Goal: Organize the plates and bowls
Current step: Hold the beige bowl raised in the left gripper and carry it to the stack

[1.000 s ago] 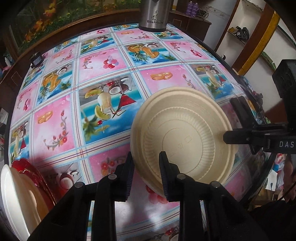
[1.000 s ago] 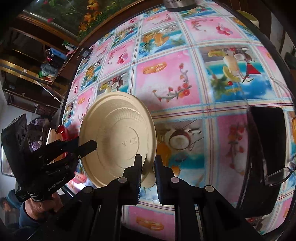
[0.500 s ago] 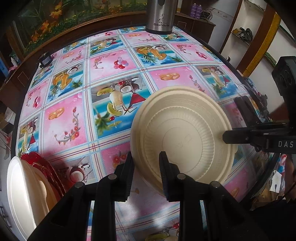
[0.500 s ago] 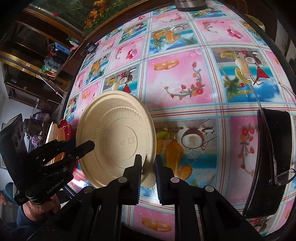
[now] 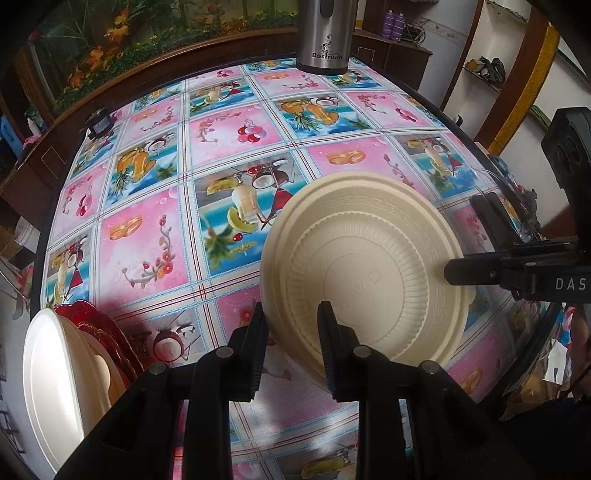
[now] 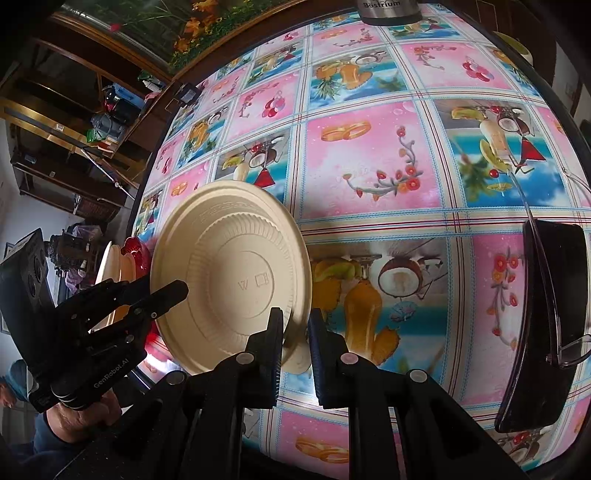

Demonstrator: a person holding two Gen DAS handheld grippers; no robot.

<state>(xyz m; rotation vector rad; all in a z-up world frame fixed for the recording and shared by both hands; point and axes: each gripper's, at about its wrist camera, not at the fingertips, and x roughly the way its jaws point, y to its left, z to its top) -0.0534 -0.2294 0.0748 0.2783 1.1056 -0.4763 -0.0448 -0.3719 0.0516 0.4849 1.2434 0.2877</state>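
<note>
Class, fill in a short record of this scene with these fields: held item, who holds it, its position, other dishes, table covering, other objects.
held item: cream plate
who holds it: left gripper and right gripper, each clamped on an opposite rim
position: lifted off the table, tilted, underside showing
other dishes: white plate and red dishes stacked at the table edge
table covering: pink and blue fruit-print cloth
other objects: steel flask, black tray
</note>
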